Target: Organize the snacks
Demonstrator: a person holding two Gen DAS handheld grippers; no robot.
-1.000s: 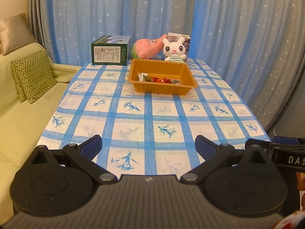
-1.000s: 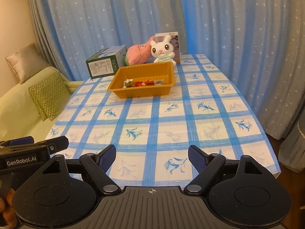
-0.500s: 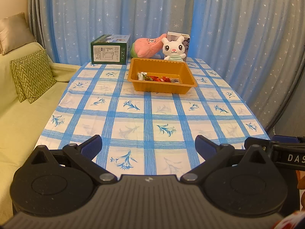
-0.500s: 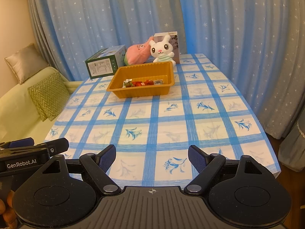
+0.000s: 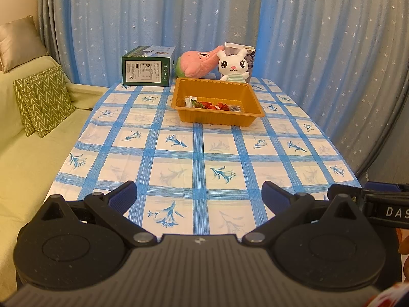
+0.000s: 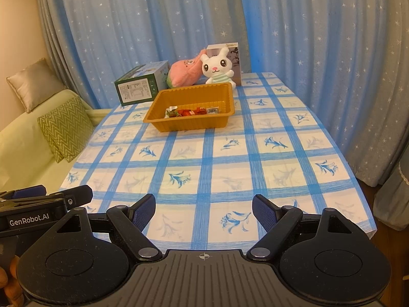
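Nothing moved, left gripper [image 5: 199, 196] and right gripper [image 6: 203, 211] jaws wide, empty

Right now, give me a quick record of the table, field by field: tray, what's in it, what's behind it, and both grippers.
tray: orange tray on the checked tablecloth, far end
contents: wrapped snacks along its near wall
behind tray: green box, pink plush, white bunny plush
left gripper: open, empty, over the near edge
right gripper: open, empty, over the near edge

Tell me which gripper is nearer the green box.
Left, marginally. The left gripper sits on the green box side; the right gripper is farther across. Both hover open at the table's near edge.
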